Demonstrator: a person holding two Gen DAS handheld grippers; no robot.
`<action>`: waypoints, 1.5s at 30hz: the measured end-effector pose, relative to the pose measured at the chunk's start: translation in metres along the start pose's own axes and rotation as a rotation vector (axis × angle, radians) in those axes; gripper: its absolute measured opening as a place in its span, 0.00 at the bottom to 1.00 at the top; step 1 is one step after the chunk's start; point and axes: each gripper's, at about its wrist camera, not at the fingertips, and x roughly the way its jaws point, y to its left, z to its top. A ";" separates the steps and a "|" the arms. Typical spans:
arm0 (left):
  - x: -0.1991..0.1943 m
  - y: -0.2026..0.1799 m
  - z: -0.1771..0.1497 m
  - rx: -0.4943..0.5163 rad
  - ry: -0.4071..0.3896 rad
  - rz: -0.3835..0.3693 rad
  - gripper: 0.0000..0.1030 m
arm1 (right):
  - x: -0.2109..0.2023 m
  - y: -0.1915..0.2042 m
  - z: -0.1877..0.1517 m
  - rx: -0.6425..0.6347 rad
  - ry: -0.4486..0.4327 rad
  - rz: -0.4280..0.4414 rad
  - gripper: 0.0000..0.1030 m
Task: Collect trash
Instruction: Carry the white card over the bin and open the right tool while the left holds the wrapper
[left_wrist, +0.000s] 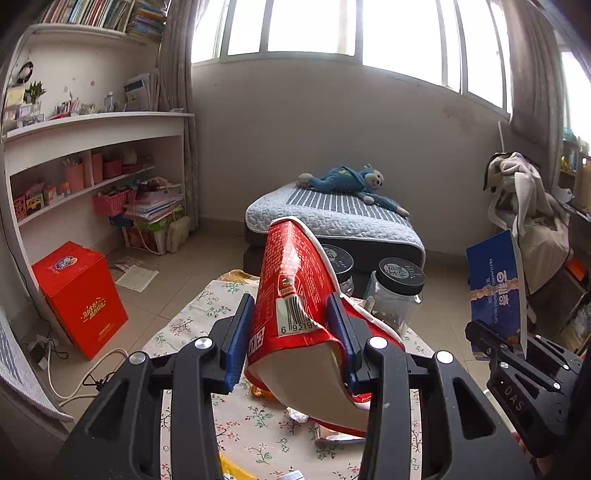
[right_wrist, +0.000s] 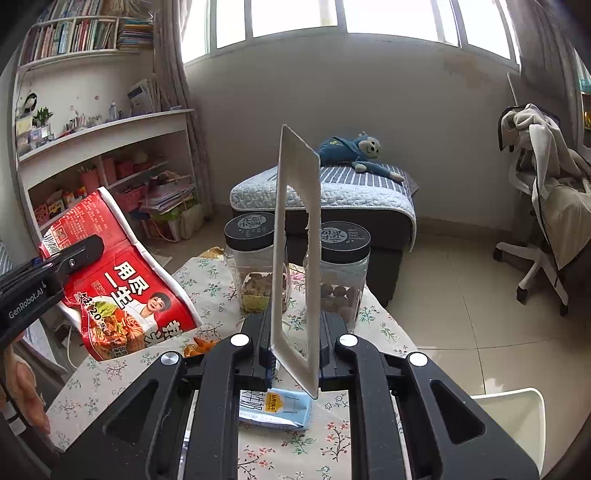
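My left gripper is shut on a crushed red noodle cup and holds it above the floral tablecloth; the cup also shows at the left of the right wrist view. My right gripper is shut on a flattened biscuit box, held upright on edge; its blue printed side shows in the left wrist view. A light blue wrapper lies on the cloth under the right gripper. Small scraps and an orange wrapper lie on the cloth.
Two clear jars with black lids stand at the table's far side. Behind them is a quilted bench with a blue plush monkey. Shelves, a red carton, an office chair and a white bin edge surround the table.
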 end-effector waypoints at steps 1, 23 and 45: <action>-0.002 -0.004 0.000 0.007 -0.005 -0.005 0.39 | -0.002 -0.002 0.001 0.003 -0.007 -0.006 0.13; -0.019 -0.082 -0.009 0.112 -0.058 -0.124 0.39 | -0.040 -0.052 -0.001 0.044 -0.068 -0.159 0.13; -0.026 -0.180 -0.032 0.199 -0.021 -0.284 0.40 | -0.081 -0.170 -0.034 0.197 0.021 -0.398 0.25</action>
